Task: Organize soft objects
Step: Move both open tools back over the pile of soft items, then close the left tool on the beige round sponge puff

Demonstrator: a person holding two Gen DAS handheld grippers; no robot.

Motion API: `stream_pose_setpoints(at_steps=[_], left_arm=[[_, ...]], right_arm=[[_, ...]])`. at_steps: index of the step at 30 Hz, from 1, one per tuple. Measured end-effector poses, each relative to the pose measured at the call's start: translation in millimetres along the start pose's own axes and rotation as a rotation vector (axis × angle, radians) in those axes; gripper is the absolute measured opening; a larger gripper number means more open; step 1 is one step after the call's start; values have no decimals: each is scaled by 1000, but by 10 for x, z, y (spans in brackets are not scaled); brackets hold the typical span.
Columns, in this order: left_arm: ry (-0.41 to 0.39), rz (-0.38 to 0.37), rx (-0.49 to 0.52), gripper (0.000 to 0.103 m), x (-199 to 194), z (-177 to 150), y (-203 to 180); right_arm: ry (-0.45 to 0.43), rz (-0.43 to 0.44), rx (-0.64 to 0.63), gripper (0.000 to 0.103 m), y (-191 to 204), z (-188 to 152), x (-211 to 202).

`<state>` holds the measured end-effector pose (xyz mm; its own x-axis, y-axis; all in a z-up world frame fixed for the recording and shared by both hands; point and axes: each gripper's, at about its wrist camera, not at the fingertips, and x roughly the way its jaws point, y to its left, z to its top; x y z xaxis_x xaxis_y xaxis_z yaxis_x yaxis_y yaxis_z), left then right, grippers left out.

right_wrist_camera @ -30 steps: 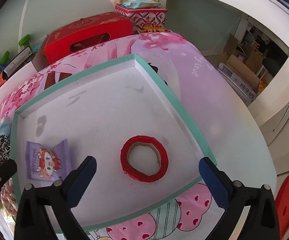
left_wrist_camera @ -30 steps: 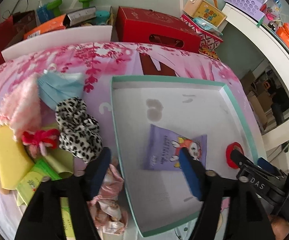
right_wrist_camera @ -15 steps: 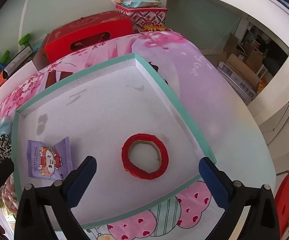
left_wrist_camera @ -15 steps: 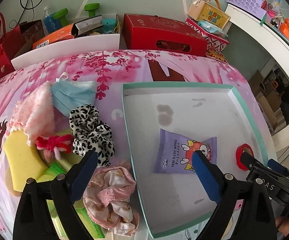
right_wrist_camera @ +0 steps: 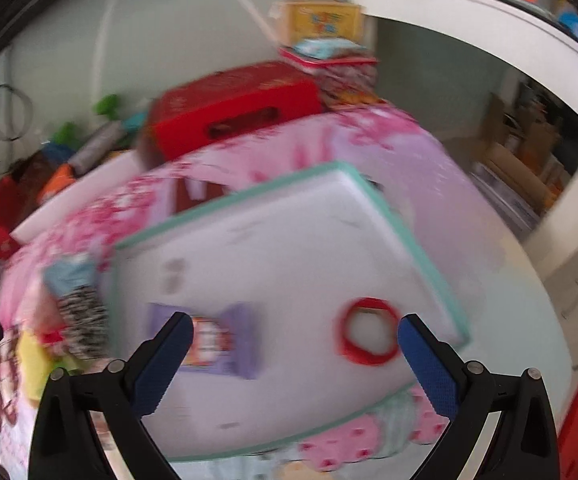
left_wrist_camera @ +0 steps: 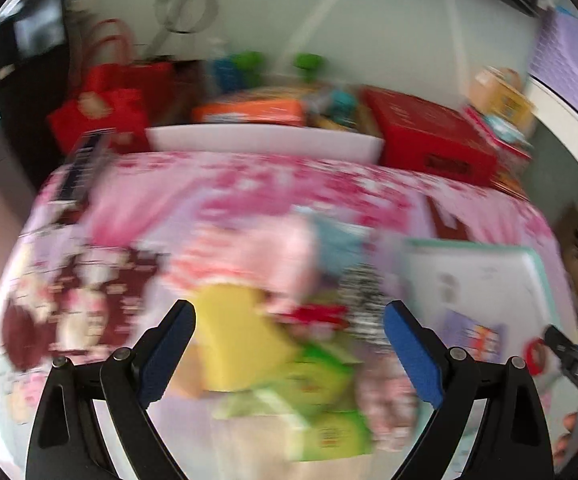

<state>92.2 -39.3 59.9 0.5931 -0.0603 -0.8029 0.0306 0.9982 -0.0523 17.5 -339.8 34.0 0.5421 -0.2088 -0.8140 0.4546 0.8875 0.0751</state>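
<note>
Both views are motion-blurred. My left gripper (left_wrist_camera: 289,344) is open and empty above a pile of soft things: a yellow sponge (left_wrist_camera: 241,328), a pink fluffy cloth (left_wrist_camera: 249,252), a blue face mask (left_wrist_camera: 341,240), a leopard scrunchie (left_wrist_camera: 363,300), a red hair tie (left_wrist_camera: 317,316) and green packets (left_wrist_camera: 329,412). My right gripper (right_wrist_camera: 295,356) is open and empty over the white tray with a teal rim (right_wrist_camera: 421,248). In the tray lie a purple wipes pack (right_wrist_camera: 225,340) and a red tape ring (right_wrist_camera: 369,332). The tray also shows in the left wrist view (left_wrist_camera: 541,272).
A red box (left_wrist_camera: 429,140) and a white board (left_wrist_camera: 265,140) stand behind the pink tablecloth (left_wrist_camera: 289,184). Red bags (left_wrist_camera: 109,108) are at the back left. A white shelf (right_wrist_camera: 489,28) and cardboard boxes (right_wrist_camera: 529,160) are to the right.
The left gripper has swung left, from over the tray to over the pile of soft things. The right gripper has drawn back and shifted left; the wipes pack now lies between its fingers.
</note>
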Motion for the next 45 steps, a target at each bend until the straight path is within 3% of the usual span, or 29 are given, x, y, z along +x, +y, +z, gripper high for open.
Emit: stream_pose_setpoints(at_steps=[3, 8, 13, 20, 31, 45], left_arm=[[2, 81, -71, 95, -31, -38, 436], [44, 138, -180, 95, -9, -197, 921], [88, 133, -230, 95, 7, -391, 1148], [177, 127, -216, 95, 165, -606, 1234], [270, 74, -212, 95, 444, -687, 1234], [308, 32, -163, 95, 564, -695, 1105]], right_arm=[[1, 77, -64, 103, 325, -32, -41], [15, 198, -180, 103, 890, -145, -91], [58, 287, -296, 103, 1391, -344, -27], [133, 365, -452, 103, 1927, -640, 120], [198, 392, -534, 102, 2133, -842, 358], [209, 419, -567, 77, 2230, -903, 414]])
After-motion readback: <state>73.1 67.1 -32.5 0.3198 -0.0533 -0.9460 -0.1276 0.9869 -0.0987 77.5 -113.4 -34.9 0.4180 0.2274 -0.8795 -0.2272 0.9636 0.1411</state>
